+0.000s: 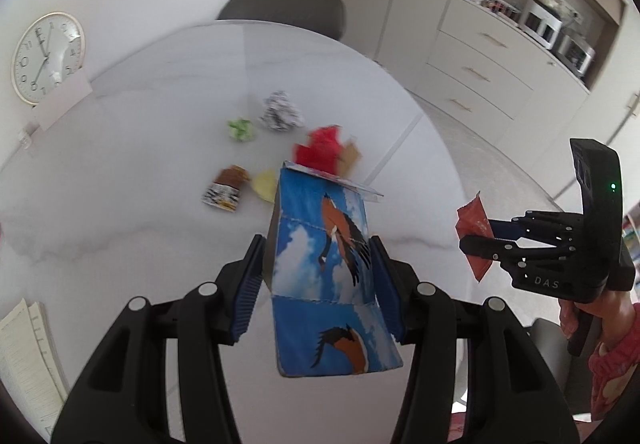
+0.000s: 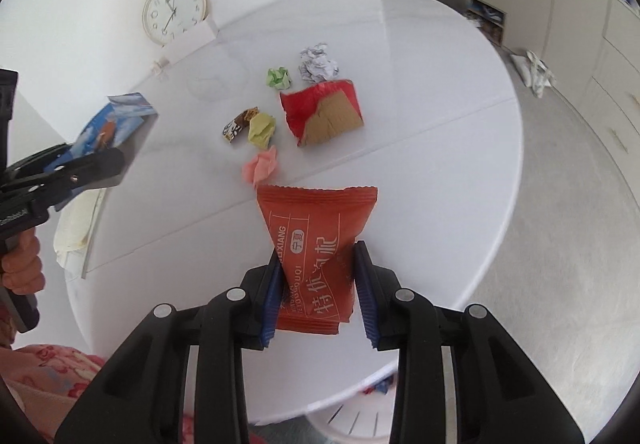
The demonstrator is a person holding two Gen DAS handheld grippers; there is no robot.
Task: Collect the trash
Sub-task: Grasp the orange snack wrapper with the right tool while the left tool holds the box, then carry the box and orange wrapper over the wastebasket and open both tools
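The left gripper (image 1: 316,280) clamps a blue carton (image 1: 324,268), the right gripper (image 2: 316,292) pinches a red packet (image 2: 316,244) — thin, slippery foil that might slide free above the table (image 2: 440,148).

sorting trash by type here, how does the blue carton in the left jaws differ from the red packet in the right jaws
The blue carton is a stiff box printed with birds and sky; the red packet is a thin, flat foil wrapper with white lettering. The carton's top flap stands open, while the packet's crimped top edge looks sealed. The carton spreads the left gripper wider than the packet spreads the right gripper. Both are clamped and lifted above the white table.
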